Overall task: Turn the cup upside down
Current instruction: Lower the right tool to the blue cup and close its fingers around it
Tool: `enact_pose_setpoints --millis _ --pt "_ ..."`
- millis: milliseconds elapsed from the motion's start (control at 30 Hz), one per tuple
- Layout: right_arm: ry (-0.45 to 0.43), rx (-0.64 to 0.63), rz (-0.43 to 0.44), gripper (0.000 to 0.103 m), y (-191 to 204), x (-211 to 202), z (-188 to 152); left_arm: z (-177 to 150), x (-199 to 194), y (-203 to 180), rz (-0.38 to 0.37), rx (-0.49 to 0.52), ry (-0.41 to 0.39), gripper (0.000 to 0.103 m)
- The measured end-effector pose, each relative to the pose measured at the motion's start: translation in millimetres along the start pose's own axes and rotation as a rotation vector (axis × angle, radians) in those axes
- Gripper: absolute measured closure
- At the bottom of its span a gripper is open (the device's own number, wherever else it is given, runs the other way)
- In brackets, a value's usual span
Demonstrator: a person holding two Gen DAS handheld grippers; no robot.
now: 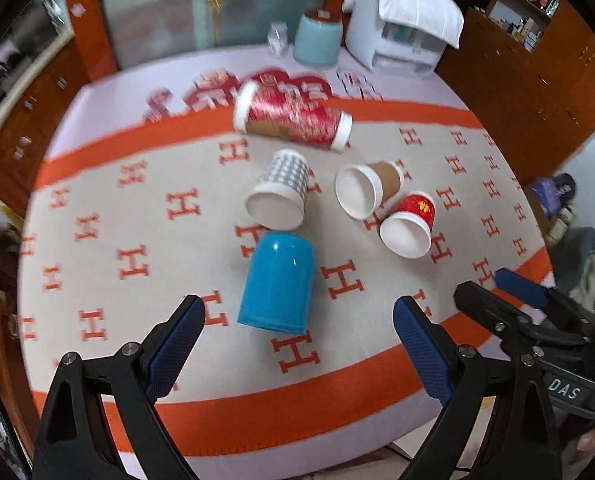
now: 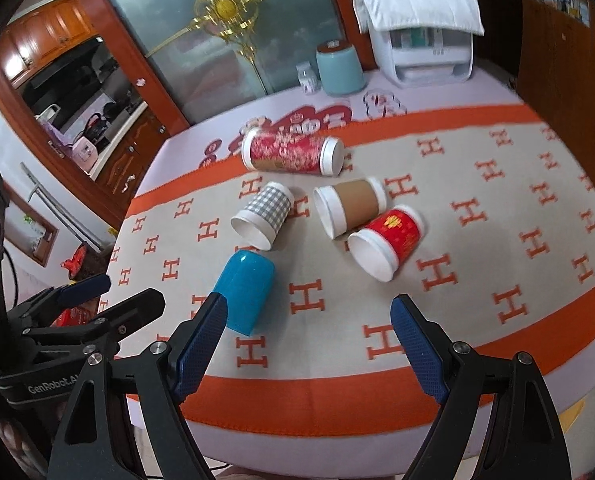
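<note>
A blue cup [image 1: 276, 285] stands upside down on the patterned cloth, its closed base up; it also shows in the right wrist view [image 2: 244, 290]. Behind it lie a grey checked paper cup [image 1: 280, 189] [image 2: 262, 216], a brown-sleeved paper cup [image 1: 367, 189] [image 2: 347, 203] and a small red paper cup [image 1: 410, 225] [image 2: 386, 241], all on their sides. A tall red patterned cup [image 1: 293, 116] [image 2: 291, 152] lies on its side farther back. My left gripper [image 1: 299, 330] is open and empty just in front of the blue cup. My right gripper [image 2: 308, 322] is open and empty, with the blue cup at its left finger.
The table [image 1: 97, 184] carries a grey and orange cloth with H marks. At its far edge stand a pale blue canister [image 1: 317, 40], a small white bottle [image 1: 277, 38] and a white appliance [image 1: 401, 28] under a cloth. Wooden cabinets and a glass door surround the table.
</note>
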State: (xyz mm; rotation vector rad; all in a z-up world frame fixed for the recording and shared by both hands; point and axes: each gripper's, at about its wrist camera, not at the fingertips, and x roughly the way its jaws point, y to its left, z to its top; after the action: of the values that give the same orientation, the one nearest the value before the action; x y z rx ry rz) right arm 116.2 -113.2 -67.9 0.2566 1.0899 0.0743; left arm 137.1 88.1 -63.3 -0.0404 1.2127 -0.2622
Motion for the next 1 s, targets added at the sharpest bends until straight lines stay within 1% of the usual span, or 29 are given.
enact_pose_setpoints --millis 67,100,200,233,367,467,600,667,733,800,867,1000 --pt "0.046 0.043 0.008 0.017 -2 23 8 8 20 9 -0.017 -0.004 0.052 0.009" --pt "0.067 0.064 0.013 0.019 -4 36 11 11 30 14 -0.023 -0.004 0.074 0.009" --pt "0.126 0.119 0.014 0.029 -13 71 13 20 63 25 -0.035 -0.003 0.137 0.009" --pt "0.143 0.136 0.012 0.032 -16 83 13 23 75 28 -0.054 -0.004 0.166 0.009" --pt "0.202 0.201 0.013 0.034 -30 122 6 28 111 31 -0.105 0.006 0.251 0.009" --pt "0.244 0.248 0.007 0.034 -40 147 -2 32 128 26 -0.102 0.039 0.283 0.009" --pt "0.278 0.280 -0.005 0.034 -45 168 -11 37 147 18 -0.087 0.084 0.313 0.009" --pt "0.292 0.294 -0.009 0.034 -49 177 -16 38 155 11 -0.074 0.118 0.328 0.015" --pt "0.305 0.307 -0.011 0.034 -51 180 -19 37 164 5 -0.048 0.153 0.347 0.016" --pt "0.314 0.315 -0.013 0.034 -54 185 -22 36 171 -2 -0.024 0.186 0.364 0.021" --pt "0.318 0.320 -0.013 0.034 -57 189 -25 35 176 -6 -0.005 0.209 0.380 0.032" --pt "0.329 0.329 -0.010 0.034 -61 194 -30 36 182 -12 -0.004 0.216 0.396 0.032"
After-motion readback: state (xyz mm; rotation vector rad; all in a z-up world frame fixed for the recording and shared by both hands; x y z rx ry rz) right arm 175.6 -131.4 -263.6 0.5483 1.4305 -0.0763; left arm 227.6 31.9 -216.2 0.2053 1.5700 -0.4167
